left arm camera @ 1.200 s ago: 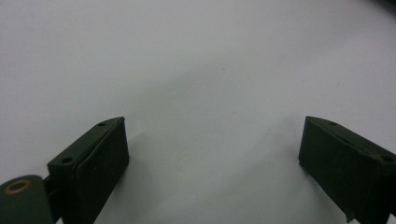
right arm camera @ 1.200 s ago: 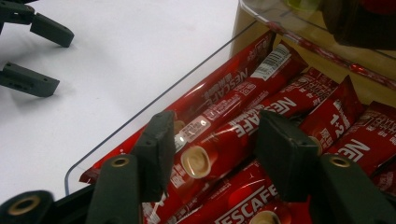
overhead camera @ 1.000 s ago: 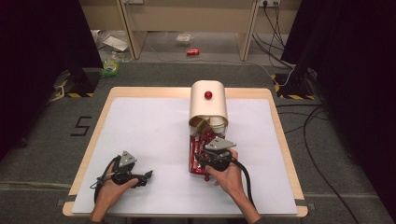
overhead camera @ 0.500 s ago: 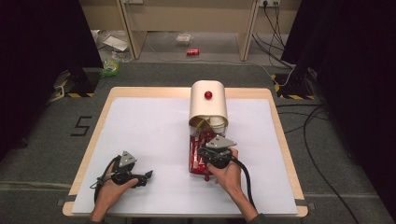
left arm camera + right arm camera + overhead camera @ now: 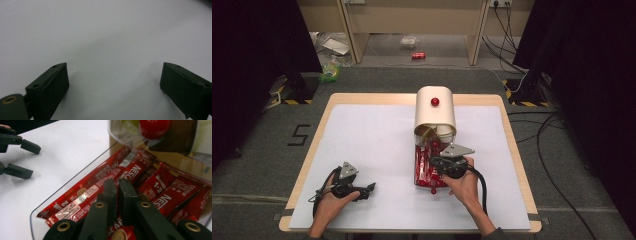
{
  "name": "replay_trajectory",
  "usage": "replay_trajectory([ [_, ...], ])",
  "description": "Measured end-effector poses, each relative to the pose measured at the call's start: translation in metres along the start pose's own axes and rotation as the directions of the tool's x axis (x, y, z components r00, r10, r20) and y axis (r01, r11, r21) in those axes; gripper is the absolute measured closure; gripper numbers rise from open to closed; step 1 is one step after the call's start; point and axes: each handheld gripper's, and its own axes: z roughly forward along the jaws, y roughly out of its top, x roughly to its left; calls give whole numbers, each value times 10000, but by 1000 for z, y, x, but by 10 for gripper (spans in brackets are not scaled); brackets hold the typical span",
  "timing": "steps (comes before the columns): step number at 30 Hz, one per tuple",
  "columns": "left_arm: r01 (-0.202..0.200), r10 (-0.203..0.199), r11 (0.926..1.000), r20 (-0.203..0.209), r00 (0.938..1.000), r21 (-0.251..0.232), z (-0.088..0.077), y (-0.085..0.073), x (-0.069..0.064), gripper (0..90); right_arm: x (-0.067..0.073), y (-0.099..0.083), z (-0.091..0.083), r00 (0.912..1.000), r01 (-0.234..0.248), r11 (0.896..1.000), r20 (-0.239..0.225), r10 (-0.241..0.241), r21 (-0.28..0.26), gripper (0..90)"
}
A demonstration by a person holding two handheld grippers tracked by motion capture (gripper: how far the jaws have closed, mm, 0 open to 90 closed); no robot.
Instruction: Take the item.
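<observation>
From the high view the white surface (image 5: 377, 145) is brightly and evenly lit from above, while the room to either side falls into near black. Short soft shadows lie just under each hand-held gripper. The picture is a little soft, with fine detail smeared. In the left gripper view the surface looks grey and dim, with a faint shadow between the jaws. The right gripper view is sharper in the middle, with glare on the red sachets (image 5: 140, 172) and on the clear tray rim (image 5: 75, 182); its near edge is blurred.

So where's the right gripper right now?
High view: the right gripper sits right of centre, jaws shut down among red coffee sachets in the clear tray.
</observation>
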Motion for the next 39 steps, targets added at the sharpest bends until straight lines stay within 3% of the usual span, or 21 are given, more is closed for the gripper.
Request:
replay_trajectory([
  [19, 0, 0, 10000, 1, 10000, -4, 0, 0, 0, 76, 0, -7, -17, 9981, -241, 9997, -565, 239, -38, 854],
  [39, -1, 1, 10000, 0, 10000, -9, 0, 0, 0, 77, 0, -15, -42, 9963, -358, 9988, -796, 330, -336, 853],
])
